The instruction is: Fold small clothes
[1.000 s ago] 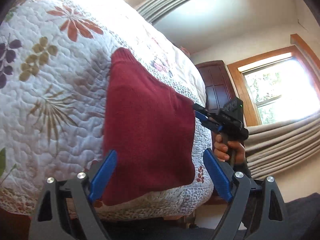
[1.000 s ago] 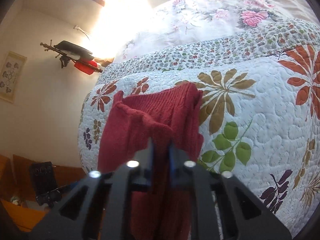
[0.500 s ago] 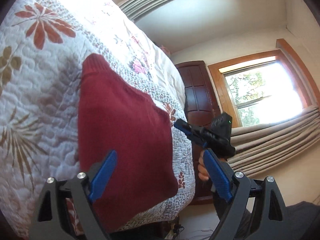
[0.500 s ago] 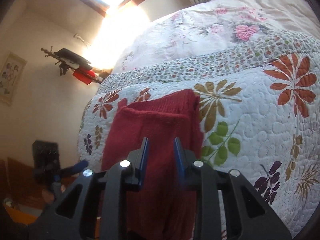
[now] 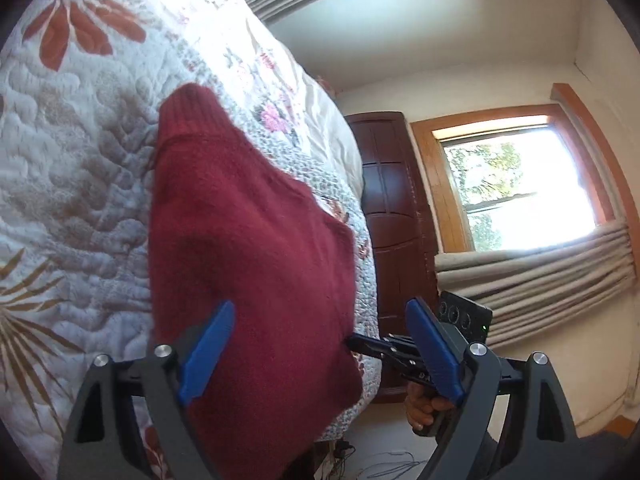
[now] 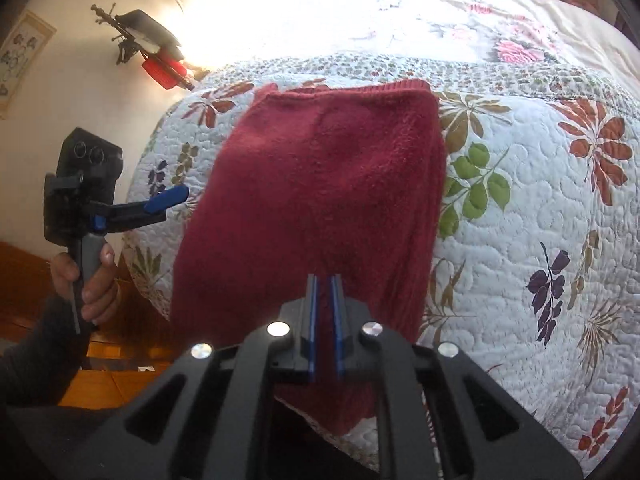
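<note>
A dark red knit sweater point(image 5: 248, 260) point(image 6: 320, 180) lies folded flat on the floral quilt point(image 5: 72, 180) point(image 6: 520, 200), its lower part hanging over the bed's edge. My left gripper point(image 5: 320, 306) is wide open just in front of the sweater and holds nothing. In the right wrist view the left gripper point(image 6: 166, 200) hovers off the sweater's left side, held by a hand point(image 6: 92, 280). My right gripper point(image 6: 324, 280) is shut, with only a thin slit between its pads and no cloth clamped. Its tips point(image 5: 352, 343) sit at the sweater's right edge.
The bed's corner drops off to a wooden floor point(image 6: 100, 380). A dark wooden door point(image 5: 392, 220), a bright window point(image 5: 516, 184) and beige curtains point(image 5: 540, 280) lie beyond the bed. A black and red object point(image 6: 160, 56) hangs on the wall.
The right gripper let go of the raised sweater fold, opened briefly, then shut empty and drew back. The sweater now lies flat. The left gripper stayed open and shifted alongside the sweater.
</note>
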A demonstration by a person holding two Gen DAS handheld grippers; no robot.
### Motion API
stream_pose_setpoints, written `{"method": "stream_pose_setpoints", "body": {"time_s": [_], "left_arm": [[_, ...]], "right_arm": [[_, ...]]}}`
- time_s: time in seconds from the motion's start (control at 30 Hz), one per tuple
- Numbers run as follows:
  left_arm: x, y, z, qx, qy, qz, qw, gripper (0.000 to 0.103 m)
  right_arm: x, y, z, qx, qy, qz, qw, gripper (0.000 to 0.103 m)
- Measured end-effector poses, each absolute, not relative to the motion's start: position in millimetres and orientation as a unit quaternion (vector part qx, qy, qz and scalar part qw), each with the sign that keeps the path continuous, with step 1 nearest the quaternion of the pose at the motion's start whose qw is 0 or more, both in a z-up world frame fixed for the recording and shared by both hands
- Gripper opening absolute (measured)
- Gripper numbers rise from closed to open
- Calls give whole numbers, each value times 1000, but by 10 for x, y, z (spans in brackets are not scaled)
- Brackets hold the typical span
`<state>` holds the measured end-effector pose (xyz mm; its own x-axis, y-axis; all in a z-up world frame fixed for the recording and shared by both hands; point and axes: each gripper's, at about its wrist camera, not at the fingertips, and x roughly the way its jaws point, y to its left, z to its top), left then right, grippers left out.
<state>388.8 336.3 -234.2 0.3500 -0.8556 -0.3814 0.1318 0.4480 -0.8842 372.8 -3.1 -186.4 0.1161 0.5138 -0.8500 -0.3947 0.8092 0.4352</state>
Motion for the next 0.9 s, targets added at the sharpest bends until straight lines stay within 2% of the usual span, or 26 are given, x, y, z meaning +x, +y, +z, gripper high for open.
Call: {"method": "stream_pose_setpoints", "body": {"time_s": [0.1, 0.17, 0.27, 0.37, 0.5, 0.57, 0.73, 0.83, 0.9], "left_arm": [[3652, 3337, -2427, -405, 470, -367, 693, 88], [3622, 3271, -2697, -403, 496, -361, 679, 86], [3678, 3201, -2952, -435, 498, -370, 653, 85], [3673, 3086, -2924, -401, 507, -378, 662, 85], [3579, 3207, -2625, -396, 494, -396, 665, 86], [3434, 3283, -2533, -391, 489, -405, 666, 86], [3159, 3183, -2791, -384, 529, -391, 648, 86], [3134, 3067, -3040, -383, 541, -366, 654, 85], [3129, 2994, -3078, -385, 541, -352, 660, 86]], "right_arm": [[3606, 33, -1934, 58, 603, 307, 734, 10], [3582, 73, -2137, 15, 620, 267, 738, 0], [3643, -47, -2354, 31, 634, 232, 737, 0], [3664, -125, -2333, 52, 635, 219, 739, 0], [3566, -244, -2187, 95, 623, 212, 747, 0], [3449, -271, -2044, 103, 611, 214, 755, 9], [3216, -248, -2090, 104, 621, 247, 736, 10], [3233, -322, -2358, 91, 641, 227, 727, 0], [3246, -406, -2454, 100, 643, 221, 726, 0]]}}
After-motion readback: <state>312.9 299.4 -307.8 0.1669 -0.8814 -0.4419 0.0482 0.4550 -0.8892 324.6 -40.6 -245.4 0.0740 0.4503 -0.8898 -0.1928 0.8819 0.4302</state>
